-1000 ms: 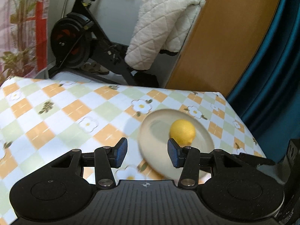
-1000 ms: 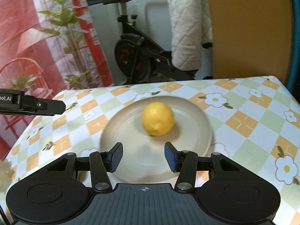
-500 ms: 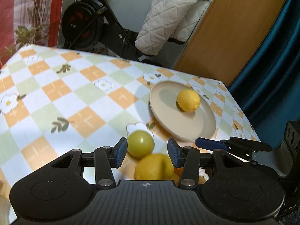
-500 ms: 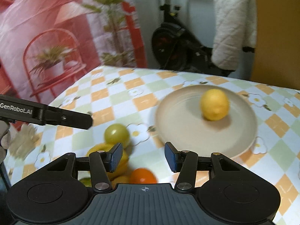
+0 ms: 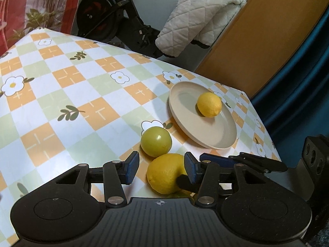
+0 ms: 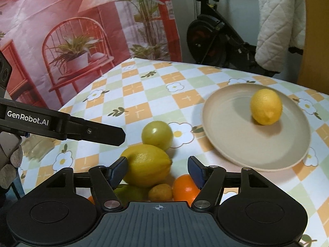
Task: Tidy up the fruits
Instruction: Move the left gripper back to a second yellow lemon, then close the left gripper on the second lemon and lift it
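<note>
A beige plate (image 5: 216, 135) (image 6: 226, 148) holds one yellow lemon (image 5: 209, 104) (image 6: 265, 107). Nearer to me lies a pile of fruit: a green round fruit (image 5: 155, 141) (image 6: 157, 134), a large lemon (image 5: 164, 173) (image 6: 147, 164), an orange (image 6: 185, 187) and a small yellow fruit (image 6: 160, 192). My left gripper (image 5: 160, 169) is open, and the large lemon shows between its blue pads, which do not touch it. My right gripper (image 6: 157, 170) is open over the pile and its jaws are opening. The large lemon sits by its left pad, unpressed.
The table wears a checked flower-print cloth (image 5: 82, 94). Behind it stand an exercise bike (image 5: 115, 20) with a white quilted cover (image 5: 195, 16), a wooden panel (image 5: 257, 41) and a red printed backdrop (image 6: 61, 30). A gloved hand (image 6: 10, 160) shows at the left edge.
Both grippers drew back from the plate to the fruit pile, which has come into view. The right gripper's jaws stand wider than before.
</note>
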Action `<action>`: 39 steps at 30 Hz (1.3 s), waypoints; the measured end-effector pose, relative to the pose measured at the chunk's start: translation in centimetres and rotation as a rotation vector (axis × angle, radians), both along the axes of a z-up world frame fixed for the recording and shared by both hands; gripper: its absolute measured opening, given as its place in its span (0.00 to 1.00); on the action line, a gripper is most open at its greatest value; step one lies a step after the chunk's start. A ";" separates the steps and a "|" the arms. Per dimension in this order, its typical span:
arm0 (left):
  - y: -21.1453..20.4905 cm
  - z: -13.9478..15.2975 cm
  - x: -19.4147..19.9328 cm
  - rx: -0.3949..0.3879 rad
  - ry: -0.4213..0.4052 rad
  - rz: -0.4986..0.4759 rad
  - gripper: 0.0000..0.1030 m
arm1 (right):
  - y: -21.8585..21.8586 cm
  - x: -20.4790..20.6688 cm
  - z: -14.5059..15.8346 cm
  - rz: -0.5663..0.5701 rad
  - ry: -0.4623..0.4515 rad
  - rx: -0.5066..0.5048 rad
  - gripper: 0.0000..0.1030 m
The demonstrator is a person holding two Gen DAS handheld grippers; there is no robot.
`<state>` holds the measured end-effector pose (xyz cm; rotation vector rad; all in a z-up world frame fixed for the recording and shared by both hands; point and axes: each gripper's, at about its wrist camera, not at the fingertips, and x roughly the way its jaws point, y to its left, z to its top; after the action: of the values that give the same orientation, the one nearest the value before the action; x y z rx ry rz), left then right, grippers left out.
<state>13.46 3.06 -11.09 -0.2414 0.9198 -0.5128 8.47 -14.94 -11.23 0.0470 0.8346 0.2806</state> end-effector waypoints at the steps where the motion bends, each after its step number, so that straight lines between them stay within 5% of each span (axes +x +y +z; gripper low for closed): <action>1: 0.0 -0.1 0.0 -0.004 0.003 0.001 0.49 | 0.1 0.1 -0.1 0.005 0.005 0.002 0.60; 11: -0.6 -1.2 -0.1 -0.033 0.055 -0.013 0.60 | 0.9 0.8 -1.0 0.032 0.046 0.030 0.61; 26: -1.7 -3.3 0.6 -0.039 0.125 0.016 0.56 | 1.3 1.3 -1.5 0.017 0.053 0.025 0.59; 39: -2.9 -1.5 0.3 -0.036 0.065 -0.018 0.54 | 0.5 0.1 -0.1 -0.014 -0.012 0.028 0.58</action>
<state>13.80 0.15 -12.60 -0.2838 0.9771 -0.5406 8.60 -14.46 -11.30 0.0777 0.8186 0.2793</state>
